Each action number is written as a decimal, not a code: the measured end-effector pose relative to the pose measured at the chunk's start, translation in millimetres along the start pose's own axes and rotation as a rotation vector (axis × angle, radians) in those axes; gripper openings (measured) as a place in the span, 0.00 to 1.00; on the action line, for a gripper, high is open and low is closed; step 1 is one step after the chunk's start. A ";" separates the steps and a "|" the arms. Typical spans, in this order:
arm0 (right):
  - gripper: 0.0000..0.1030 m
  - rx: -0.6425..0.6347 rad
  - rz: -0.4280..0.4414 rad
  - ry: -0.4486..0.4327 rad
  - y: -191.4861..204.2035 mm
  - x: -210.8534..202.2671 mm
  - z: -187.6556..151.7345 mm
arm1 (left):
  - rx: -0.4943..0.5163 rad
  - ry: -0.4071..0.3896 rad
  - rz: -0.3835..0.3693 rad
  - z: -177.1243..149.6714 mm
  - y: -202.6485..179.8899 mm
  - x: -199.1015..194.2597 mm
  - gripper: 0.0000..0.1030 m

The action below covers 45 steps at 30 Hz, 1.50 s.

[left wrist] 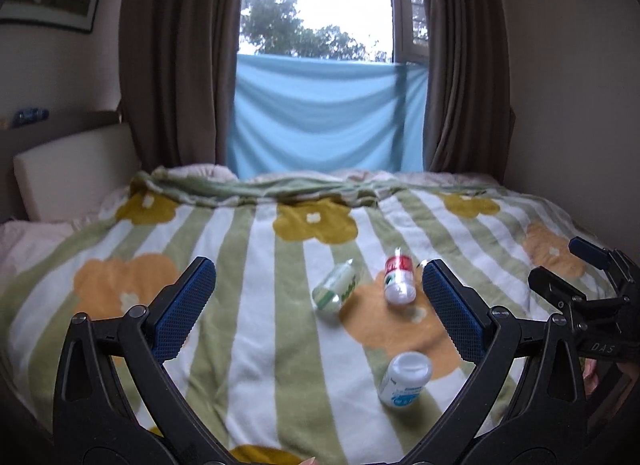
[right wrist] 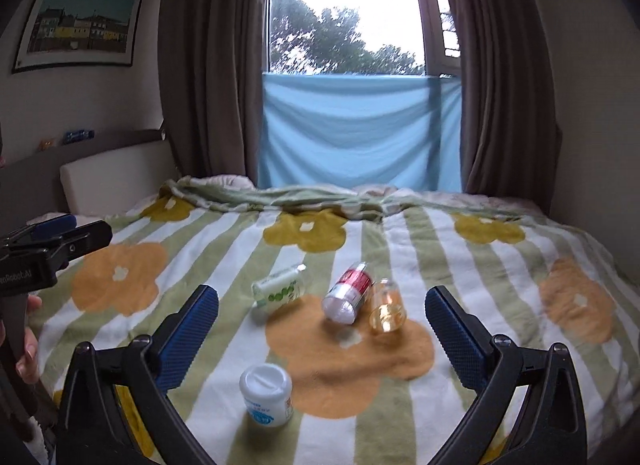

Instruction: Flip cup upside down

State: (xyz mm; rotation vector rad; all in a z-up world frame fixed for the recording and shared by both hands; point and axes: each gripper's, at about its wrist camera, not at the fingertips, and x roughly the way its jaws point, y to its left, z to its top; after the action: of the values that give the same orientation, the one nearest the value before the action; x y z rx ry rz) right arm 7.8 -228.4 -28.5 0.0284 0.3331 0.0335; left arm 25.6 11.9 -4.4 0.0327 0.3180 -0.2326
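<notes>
A clear amber-tinted glass cup (right wrist: 386, 307) lies on its side on the striped flower blanket (right wrist: 460, 265), touching a red-labelled bottle (right wrist: 347, 292). My right gripper (right wrist: 323, 291) hovers short of both, open and empty, with the cup between its fingers' line of sight. In the left wrist view the cup (left wrist: 422, 264) is only a sliver behind one blue finger pad (left wrist: 448, 305). My left gripper (left wrist: 319, 265) is also open and empty, held above the blanket's near part.
A green-labelled bottle (right wrist: 280, 287) lies left of the red one (left wrist: 399, 279). A white jar (right wrist: 266, 393) stands upright nearer to me. The other gripper shows at each view's side (left wrist: 592, 273), (right wrist: 52, 241), held by a hand (right wrist: 28, 345). Headboard, curtains and window stand behind the bed.
</notes>
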 end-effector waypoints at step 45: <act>1.00 0.023 -0.099 -0.075 5.1 -32.2 13.6 | -0.056 -0.048 0.041 -26.3 4.9 -26.3 1.00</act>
State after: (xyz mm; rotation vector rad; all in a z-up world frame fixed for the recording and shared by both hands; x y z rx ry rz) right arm -18.3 -224.8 -4.9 0.0353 0.2597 -0.0695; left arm -5.6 24.3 -21.2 -0.0221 0.2754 -0.1836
